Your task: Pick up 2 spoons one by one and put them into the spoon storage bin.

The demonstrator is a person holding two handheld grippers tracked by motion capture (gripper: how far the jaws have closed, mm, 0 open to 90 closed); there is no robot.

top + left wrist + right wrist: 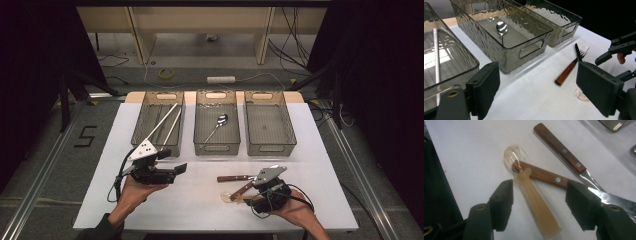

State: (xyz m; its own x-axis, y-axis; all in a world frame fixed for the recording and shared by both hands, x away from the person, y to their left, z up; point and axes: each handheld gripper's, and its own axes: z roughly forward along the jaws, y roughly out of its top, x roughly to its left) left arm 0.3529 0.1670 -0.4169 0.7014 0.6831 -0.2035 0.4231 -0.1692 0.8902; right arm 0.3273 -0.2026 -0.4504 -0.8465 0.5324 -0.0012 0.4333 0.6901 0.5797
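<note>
A translucent amber plastic spoon (534, 200) lies on the white table, its bowl over a wooden knife handle (541, 173). A second wooden-handled utensil (559, 147) lies beside them. My right gripper (539, 192) is open and stands astride the spoon's handle, with neither pad touching it. In the high view the right gripper (248, 196) sits at the front right over these utensils (235, 178). At the front left, my left gripper (180, 169) points right. In its own view the left gripper (537, 82) is open with nothing between its jaws, and the knife (565, 73) and fork tines (584, 50) lie ahead.
Three grey see-through bins stand in a row at the back: the left bin (141, 131) holds long metal chopsticks (167, 122), the middle bin (200, 135) a metal spoon (220, 121), and the right bin (290, 135) is beside them. The table's edges drop to the floor.
</note>
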